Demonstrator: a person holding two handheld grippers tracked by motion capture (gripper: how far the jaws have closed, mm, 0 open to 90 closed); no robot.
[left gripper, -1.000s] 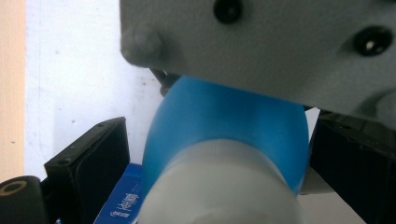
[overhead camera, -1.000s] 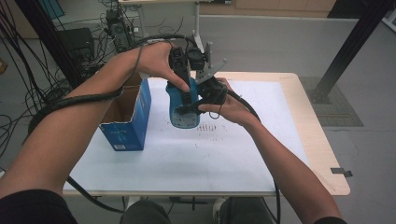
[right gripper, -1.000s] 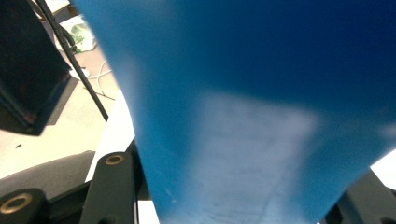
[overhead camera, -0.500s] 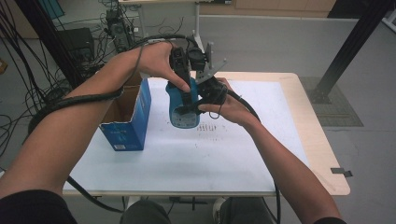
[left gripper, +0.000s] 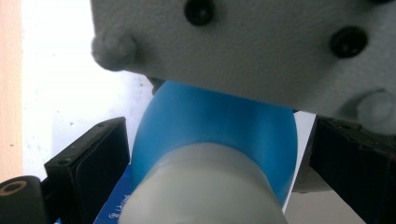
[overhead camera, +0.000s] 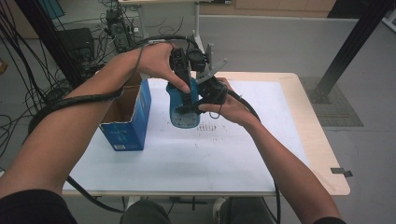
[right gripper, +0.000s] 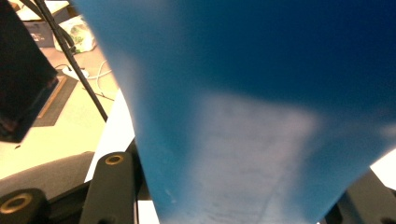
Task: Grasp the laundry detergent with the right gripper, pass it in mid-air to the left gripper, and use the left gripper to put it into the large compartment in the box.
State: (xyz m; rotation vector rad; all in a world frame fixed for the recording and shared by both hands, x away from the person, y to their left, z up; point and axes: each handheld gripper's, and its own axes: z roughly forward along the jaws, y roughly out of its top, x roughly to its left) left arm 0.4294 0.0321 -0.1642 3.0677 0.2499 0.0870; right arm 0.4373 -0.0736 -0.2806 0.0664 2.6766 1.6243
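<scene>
A blue bottle (overhead camera: 184, 112) with a pale cap end is held in the air above the white table top (overhead camera: 224, 158), bottom end tilted toward the camera. My left gripper (overhead camera: 187, 88) comes down from above, and the bottle (left gripper: 215, 126) sits between its black jaws; the left gripper (left gripper: 215, 154) is shut on it. My right gripper (overhead camera: 205, 97) reaches in from the right side and is shut on the same bottle (right gripper: 261, 93), whose blue side lies blurred close to the camera, with the right gripper (right gripper: 243, 191) jaws at either edge.
An open blue cardboard box (overhead camera: 125, 119) stands on the table's left part, just left of the bottle. Cables (overhead camera: 70, 100) trail off the left arm and down the table's left edge. A black post (overhead camera: 348, 42) rises beyond the far right corner.
</scene>
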